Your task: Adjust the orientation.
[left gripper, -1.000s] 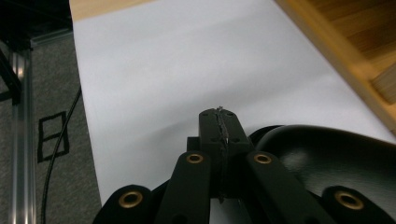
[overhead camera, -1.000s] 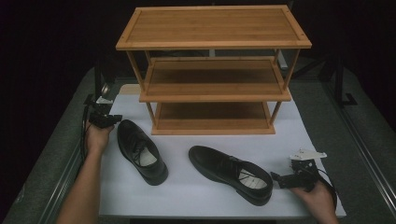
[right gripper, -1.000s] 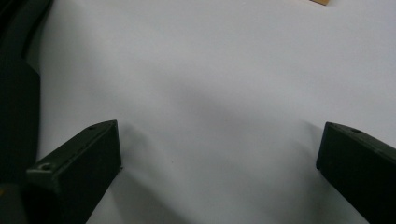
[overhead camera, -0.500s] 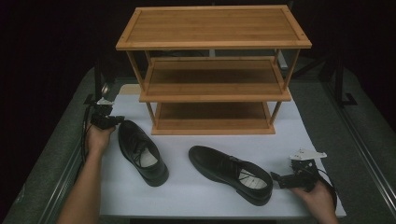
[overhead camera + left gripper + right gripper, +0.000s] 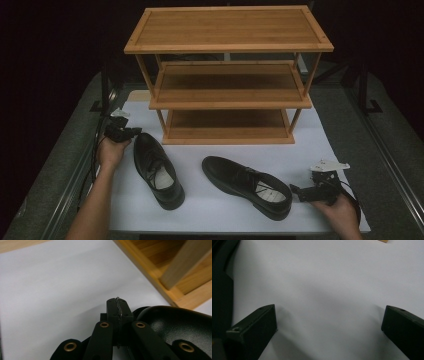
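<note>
I am watching two black leather shoes lying on the white table cover (image 5: 320, 145) in front of the wooden rack (image 5: 227, 75), and I am treating getting them onto a shelf as the job in hand. The left gripper (image 5: 131, 132) is sitting just beside the toe end of the left shoe (image 5: 157, 170), at the end nearest the rack, and in the left gripper view its jaws are pressed tight together with nothing between them, the glossy shoe (image 5: 175, 325) bulging up just to one side. My worry is that, with the jaws closed like that, I am only going to nudge or spin the shoe rather than take hold of it, and smooth leather will slide easily on this cover, perhaps into the rack's corner post. The right gripper (image 5: 300, 192) is resting just off the heel of the right shoe (image 5: 247, 185), its jaws spread wide over bare cover in the right gripper view; if I am closing on the rounded heel counter, I judge the grip may slip off. Compared with a second ago, the left gripper is now sitting a little closer in toward the shoe's toe, while the right hand (image 5: 340, 210) and both shoes are lying where they were.
</note>
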A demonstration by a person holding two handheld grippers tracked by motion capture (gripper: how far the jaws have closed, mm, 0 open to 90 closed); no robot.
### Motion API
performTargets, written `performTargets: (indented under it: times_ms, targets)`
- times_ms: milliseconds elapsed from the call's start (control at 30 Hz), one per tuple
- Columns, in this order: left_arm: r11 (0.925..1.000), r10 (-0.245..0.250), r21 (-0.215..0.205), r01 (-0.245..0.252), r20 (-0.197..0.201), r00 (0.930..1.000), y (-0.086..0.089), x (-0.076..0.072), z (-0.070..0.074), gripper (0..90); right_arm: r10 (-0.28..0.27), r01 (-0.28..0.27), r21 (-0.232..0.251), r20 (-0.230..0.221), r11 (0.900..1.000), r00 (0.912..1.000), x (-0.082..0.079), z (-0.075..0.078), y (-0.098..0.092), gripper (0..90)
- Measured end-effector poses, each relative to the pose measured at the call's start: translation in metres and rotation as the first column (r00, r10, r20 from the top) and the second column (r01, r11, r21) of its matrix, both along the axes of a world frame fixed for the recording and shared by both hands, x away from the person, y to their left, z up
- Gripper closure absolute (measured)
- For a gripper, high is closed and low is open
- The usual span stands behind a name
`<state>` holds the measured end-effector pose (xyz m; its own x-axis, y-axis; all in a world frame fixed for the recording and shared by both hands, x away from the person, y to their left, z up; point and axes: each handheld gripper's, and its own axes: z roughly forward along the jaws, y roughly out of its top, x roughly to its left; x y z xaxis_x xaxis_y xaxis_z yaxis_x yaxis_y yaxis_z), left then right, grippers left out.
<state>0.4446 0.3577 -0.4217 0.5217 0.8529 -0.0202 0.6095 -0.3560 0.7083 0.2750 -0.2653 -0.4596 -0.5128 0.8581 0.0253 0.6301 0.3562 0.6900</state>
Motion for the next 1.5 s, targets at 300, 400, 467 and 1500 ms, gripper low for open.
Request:
performTargets:
  times_ms: [300,400,467,1500]
  targets:
    - [0.9975,-0.067,0.021,0.067,0.004,0.9977,-0.021,-0.010,0.001,90.0,0.000,0.000,0.000,0.000,1.000,1.0000,0.000,0.000,0.000,0.0]
    - [0.9962,-0.078,0.041,0.077,0.008,0.9970,-0.027,-0.010,0.001,90.0,0.000,0.000,0.000,0.000,1.000,1.0000,0.000,0.000,0.000,0.0]
    - [0.9967,-0.077,0.025,0.077,0.009,0.9970,-0.024,-0.011,0.002,90.0,0.000,0.000,-0.001,0.001,1.000,1.0000,0.000,0.000,0.000,0.0]
    - [0.9889,-0.145,-0.034,0.145,-0.018,0.9892,-0.008,-0.138,-0.009,90.0,-0.001,0.001,-0.001,-0.001,1.000,1.0000,0.000,0.000,0.000,0.0]
